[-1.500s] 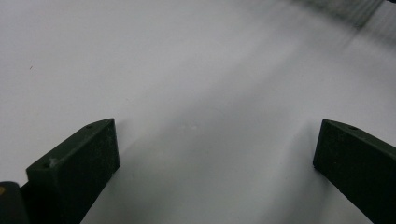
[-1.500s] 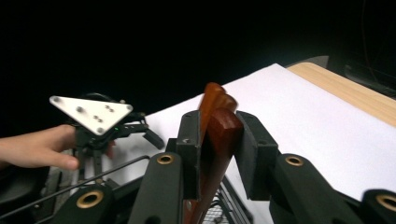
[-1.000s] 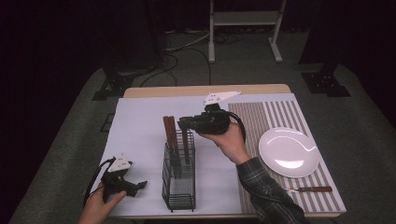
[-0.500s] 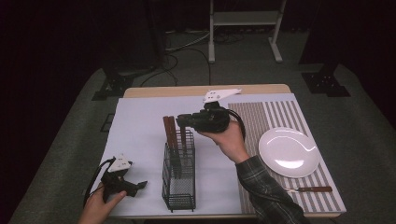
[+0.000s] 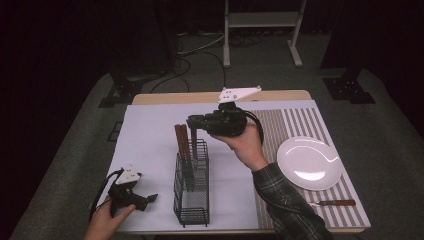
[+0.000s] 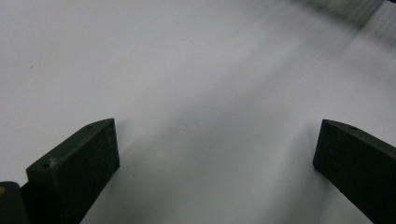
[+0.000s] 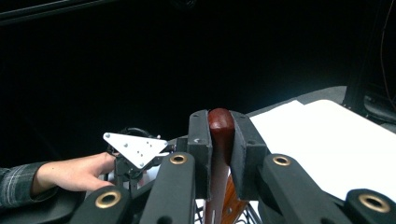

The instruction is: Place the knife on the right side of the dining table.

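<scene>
**Right gripper view: wooden handle clamped above the rack**

Right gripper view shows the right gripper [image 7: 219,158] with its jaws closed tight on the rounded top of a wooden-handled utensil [image 7: 220,128], the handle standing upright between the pads. In the high view that utensil [image 5: 194,142] stands in the far end of the black wire caddy [image 5: 191,200], beside two more wooden handles [image 5: 181,142], near the middle of the white mat [image 5: 150,130].

The step in hand looks like lifting this piece out of the caddy. Doing it well probably calls for a straight vertical pull, keeping the handle upright so the hidden lower end does not snag the wires or drag the neighbouring handles. The grip sits high on the handle, so a slow lift should limit swinging.

The left gripper [image 5: 142,200] rests on the mat near the caddy, jaws spread wide and empty; it could steady the caddy if it starts to tip. A white plate [image 5: 310,162] and a knife [image 5: 332,203] lie on the striped placemat [image 5: 295,125].
</scene>
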`<state>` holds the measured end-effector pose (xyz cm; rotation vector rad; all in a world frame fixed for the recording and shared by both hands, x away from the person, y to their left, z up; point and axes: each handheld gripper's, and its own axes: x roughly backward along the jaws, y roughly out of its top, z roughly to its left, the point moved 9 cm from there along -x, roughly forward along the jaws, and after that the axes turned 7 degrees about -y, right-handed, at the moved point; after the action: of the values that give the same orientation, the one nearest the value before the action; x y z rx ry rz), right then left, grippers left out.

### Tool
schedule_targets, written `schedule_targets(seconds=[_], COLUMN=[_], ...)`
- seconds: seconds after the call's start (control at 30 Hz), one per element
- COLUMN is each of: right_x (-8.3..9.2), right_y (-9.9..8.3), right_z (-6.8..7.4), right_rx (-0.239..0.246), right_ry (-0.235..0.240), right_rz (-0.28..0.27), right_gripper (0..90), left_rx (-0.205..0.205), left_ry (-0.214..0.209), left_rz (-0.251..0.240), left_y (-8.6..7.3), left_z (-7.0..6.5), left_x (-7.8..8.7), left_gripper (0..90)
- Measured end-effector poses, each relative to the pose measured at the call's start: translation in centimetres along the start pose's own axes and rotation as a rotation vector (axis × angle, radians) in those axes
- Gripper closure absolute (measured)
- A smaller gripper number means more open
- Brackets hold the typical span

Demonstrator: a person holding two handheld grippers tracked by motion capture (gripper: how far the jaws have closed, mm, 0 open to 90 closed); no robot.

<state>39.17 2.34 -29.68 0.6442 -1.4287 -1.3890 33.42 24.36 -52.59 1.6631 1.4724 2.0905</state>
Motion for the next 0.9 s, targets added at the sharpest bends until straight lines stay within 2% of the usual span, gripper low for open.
schedule_targets(seconds=[0.9], right_x=[5.2], right_y=[4.5], right_z=[-1.0], right_rx=[0.045], right_ry=[-0.09], right_rz=[-0.095], right_gripper=[79.0], left_rx=[-0.002], left_ry=[0.001], left_rz=[0.001], left_y=[0.0], left_z=[0.0], left_x=[0.0], left_gripper=[0.0])
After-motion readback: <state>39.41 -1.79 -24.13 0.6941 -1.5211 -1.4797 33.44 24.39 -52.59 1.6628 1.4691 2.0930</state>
